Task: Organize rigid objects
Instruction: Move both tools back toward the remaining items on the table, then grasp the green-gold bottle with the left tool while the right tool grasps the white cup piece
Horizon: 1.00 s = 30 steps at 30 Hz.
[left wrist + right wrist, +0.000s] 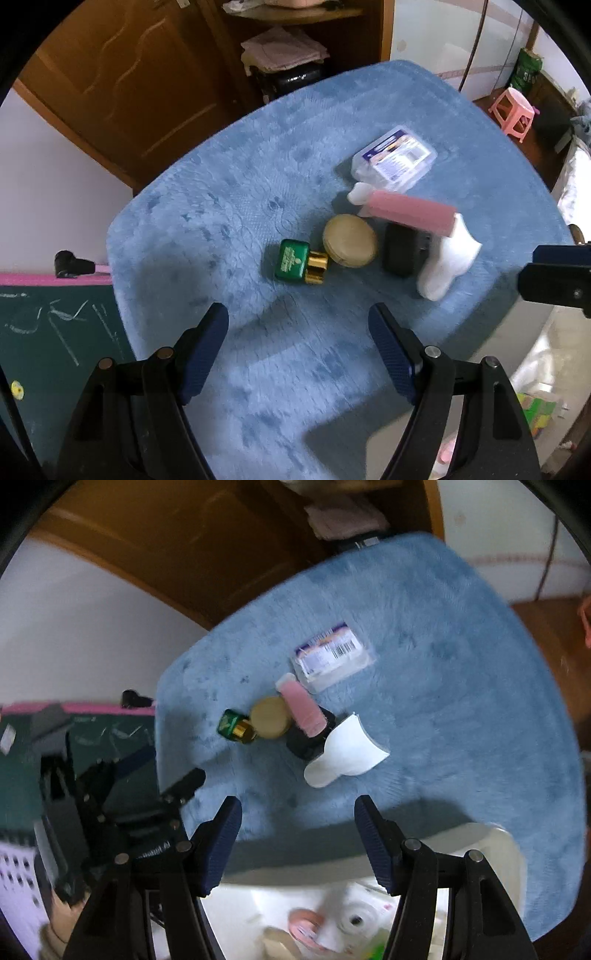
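Both claws hang open and empty over the blue mat [258, 177]. Left gripper [298, 350]: the green bottle [291, 260] lies nearest, just above centre frame, gold cap toward frame right. Right gripper [297, 834]: the white piece [347, 755] lies closest, above centre, long axis running lower left to upper right.

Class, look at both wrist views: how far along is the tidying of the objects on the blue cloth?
Done: nothing looks sorted; the green bottle, round tin, black case, pink block, white piece and clear box sit bunched on the blue cloth. In hand: nothing; the left claw and right claw are open and empty. Left: every object.
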{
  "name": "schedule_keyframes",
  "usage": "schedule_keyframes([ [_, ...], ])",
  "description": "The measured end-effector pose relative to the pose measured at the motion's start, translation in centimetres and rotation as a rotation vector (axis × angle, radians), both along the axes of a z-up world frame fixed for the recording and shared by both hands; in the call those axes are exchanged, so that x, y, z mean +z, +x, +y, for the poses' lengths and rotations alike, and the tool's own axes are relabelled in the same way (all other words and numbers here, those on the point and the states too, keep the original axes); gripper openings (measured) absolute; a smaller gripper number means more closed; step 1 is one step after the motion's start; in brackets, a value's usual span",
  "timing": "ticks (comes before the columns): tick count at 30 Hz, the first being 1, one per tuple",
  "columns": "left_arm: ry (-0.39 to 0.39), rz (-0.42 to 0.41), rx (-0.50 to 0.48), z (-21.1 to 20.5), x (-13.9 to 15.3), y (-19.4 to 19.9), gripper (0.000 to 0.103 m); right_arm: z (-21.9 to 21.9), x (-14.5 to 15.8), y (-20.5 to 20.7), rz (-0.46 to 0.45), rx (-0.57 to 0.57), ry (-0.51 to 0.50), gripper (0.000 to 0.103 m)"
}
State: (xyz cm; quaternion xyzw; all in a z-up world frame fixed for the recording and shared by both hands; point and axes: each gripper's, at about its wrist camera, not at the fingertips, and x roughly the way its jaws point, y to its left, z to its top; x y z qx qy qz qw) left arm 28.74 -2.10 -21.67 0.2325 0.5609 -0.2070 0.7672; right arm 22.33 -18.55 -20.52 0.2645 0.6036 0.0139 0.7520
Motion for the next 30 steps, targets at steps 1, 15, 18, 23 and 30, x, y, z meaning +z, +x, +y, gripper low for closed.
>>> schedule_keyframes([
  [1,0.004,0.012,-0.005,-0.1,-0.7,0.4,0.081,0.0,-0.8,0.5,0.017,-0.012,0.011,0.064],
  [15,0.036,0.039,-0.037,-1.6,-5.0,3.3,0.081,-1.4,-9.6,3.5,0.206,-0.212,0.103,0.064],
  [18,0.049,0.043,-0.039,-1.8,-5.6,3.6,0.081,-1.4,-9.8,3.7,0.2,-0.231,0.104,0.066],
  [23,0.05,0.048,-0.044,-1.8,-6.0,4.0,0.081,-1.8,-9.9,3.6,0.218,-0.263,0.109,0.066],
  [30,0.054,0.046,-0.055,-2.1,-6.5,4.1,0.081,-3.5,-11.4,2.2,0.268,-0.338,0.15,0.066],
])
